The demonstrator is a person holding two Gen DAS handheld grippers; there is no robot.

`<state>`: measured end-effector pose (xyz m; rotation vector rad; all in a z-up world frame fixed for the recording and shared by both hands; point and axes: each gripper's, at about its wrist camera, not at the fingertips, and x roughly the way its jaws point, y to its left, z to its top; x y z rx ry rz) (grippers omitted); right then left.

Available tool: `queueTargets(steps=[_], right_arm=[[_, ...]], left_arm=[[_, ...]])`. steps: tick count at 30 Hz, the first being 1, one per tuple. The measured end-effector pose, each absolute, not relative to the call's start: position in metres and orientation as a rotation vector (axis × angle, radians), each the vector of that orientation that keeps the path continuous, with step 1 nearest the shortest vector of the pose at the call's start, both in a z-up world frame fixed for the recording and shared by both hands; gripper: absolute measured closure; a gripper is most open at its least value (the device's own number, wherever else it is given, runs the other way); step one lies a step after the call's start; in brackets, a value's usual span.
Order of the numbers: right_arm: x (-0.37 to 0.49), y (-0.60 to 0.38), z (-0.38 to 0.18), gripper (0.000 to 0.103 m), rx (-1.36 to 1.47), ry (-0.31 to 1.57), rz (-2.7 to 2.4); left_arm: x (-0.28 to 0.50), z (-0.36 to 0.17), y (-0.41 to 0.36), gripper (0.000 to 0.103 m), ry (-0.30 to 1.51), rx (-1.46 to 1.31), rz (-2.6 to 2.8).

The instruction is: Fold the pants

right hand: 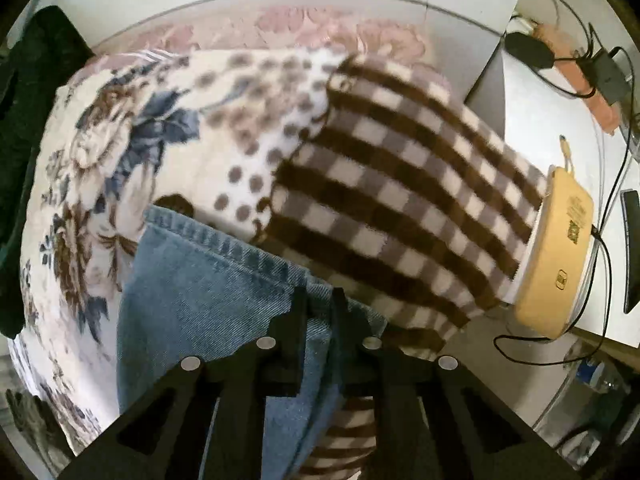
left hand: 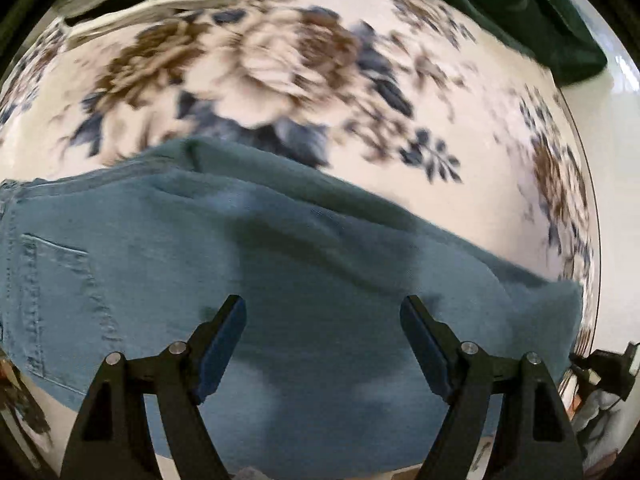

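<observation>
**Hem pinched, other side free**

Right tool (right hand: 318,300) pinches the jeans (right hand: 208,292) by the hem; left tool (left hand: 323,344) hangs spread above them on the floral blanket (left hand: 248,64). The one-sided grip could skew the fold

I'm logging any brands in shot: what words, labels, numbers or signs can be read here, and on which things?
None can be read.
Flat yellow rounded case: a dark printed mark and a small outlined symbol, both too small and blurred to read.
Blue denim pants: no label showing in either view.
Floral fleece blanket, brown checked blanket: patterns only, no text.
</observation>
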<state>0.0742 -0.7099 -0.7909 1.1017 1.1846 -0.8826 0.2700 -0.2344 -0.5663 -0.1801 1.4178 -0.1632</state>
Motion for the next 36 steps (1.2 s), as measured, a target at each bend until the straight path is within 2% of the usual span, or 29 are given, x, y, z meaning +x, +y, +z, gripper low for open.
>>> queueTargets(steps=[6,9,11,13,14,16,21,28,29,30,31,32,33,36], right_arm=[[0.05,-0.714,-0.772,0.093,1.1,1.187,-0.901],[0.047,-0.706,-0.789,0.09,1.056,1.342,-0.848],[0.055,-0.705,-0.791,0.075,1.007,1.424,-0.814],[0.071,-0.702,-0.777,0.052,0.96,1.441,-0.751],[0.082,-0.698,-0.769,0.049,0.937,1.429,-0.728],[0.117,-0.681,-0.749,0.049,0.848,1.413,-0.599],[0.231,-0.577,-0.735,0.049,0.481,1.551,-0.089],[0.309,-0.449,-0.784,0.049,-0.021,1.663,0.197],[0.313,-0.443,-0.786,0.05,-0.072,1.648,0.201],[0.315,-0.438,-0.788,0.055,-0.116,1.628,0.204],[0.318,-0.436,-0.789,0.07,-0.126,1.608,0.205],[0.32,-0.436,-0.787,0.081,-0.11,1.593,0.213],[0.321,-0.435,-0.784,0.101,-0.121,1.576,0.204],[0.322,-0.435,-0.774,0.103,-0.145,1.52,0.138]], left_arm=[[0.264,-0.578,-0.254,0.025,1.468,-0.122,-0.169],[0.265,-0.582,-0.258,0.025,1.478,-0.105,-0.169],[0.268,-0.585,-0.262,0.025,1.483,-0.101,-0.166],[0.273,-0.587,-0.264,0.025,1.489,-0.1,-0.167],[0.275,-0.588,-0.265,0.025,1.489,-0.098,-0.168],[0.279,-0.586,-0.265,0.025,1.482,-0.094,-0.173],[0.289,-0.581,-0.269,0.025,1.46,-0.04,-0.163],[0.308,-0.604,-0.263,0.025,1.492,0.014,-0.122],[0.311,-0.609,-0.259,0.025,1.501,0.009,-0.114],[0.314,-0.613,-0.255,0.025,1.511,0.0,-0.119],[0.316,-0.617,-0.252,0.025,1.516,-0.008,-0.118],[0.319,-0.622,-0.251,0.025,1.521,-0.019,-0.118],[0.321,-0.624,-0.25,0.025,1.527,-0.026,-0.127],[0.323,-0.624,-0.251,0.025,1.528,-0.024,-0.131]])
